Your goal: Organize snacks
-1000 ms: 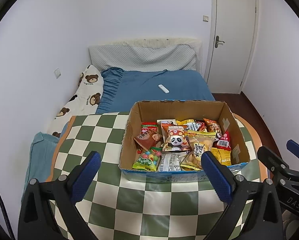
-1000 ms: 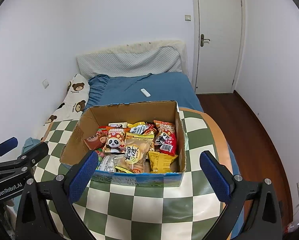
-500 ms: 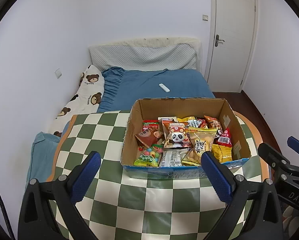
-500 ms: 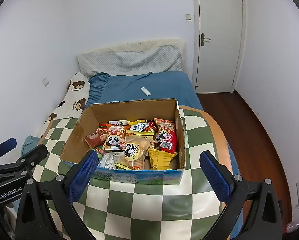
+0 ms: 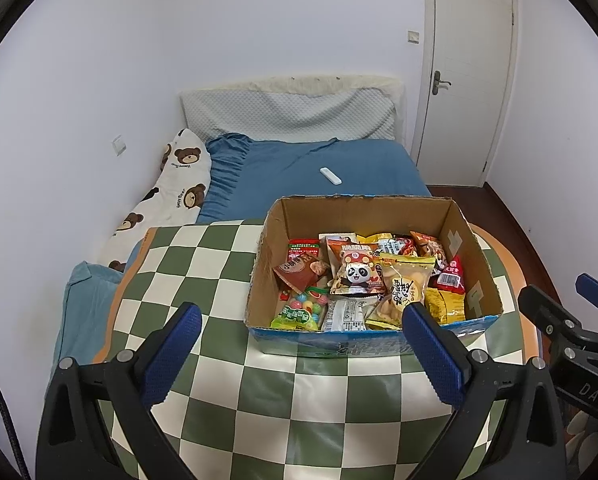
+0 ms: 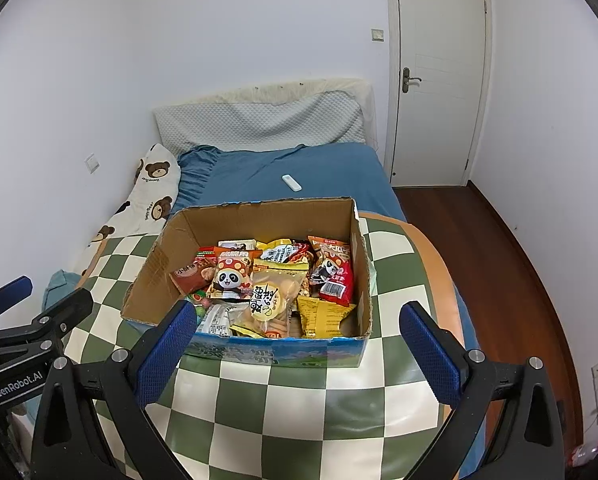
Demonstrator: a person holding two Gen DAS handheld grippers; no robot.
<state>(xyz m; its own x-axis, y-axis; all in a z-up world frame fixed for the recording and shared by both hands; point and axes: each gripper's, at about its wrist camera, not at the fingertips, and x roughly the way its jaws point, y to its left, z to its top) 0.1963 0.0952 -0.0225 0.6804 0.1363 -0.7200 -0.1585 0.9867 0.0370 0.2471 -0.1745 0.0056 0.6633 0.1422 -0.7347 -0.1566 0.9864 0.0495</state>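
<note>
While both of your grippers — left (image 5: 297,344) and right (image 6: 295,342) — hover spread wide and empty short of the box (image 5: 363,344), the snacks (image 5: 363,280) lie heaped inside it on the table (image 5: 227,280), likely so you can choose one.

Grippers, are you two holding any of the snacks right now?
No, nothing is held. The left gripper and right gripper are both open and empty, apart from the snacks in the cardboard box.

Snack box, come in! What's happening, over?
Left gripper and right gripper open, empty. Box full of snacks, on table. Nothing blocking.
</note>
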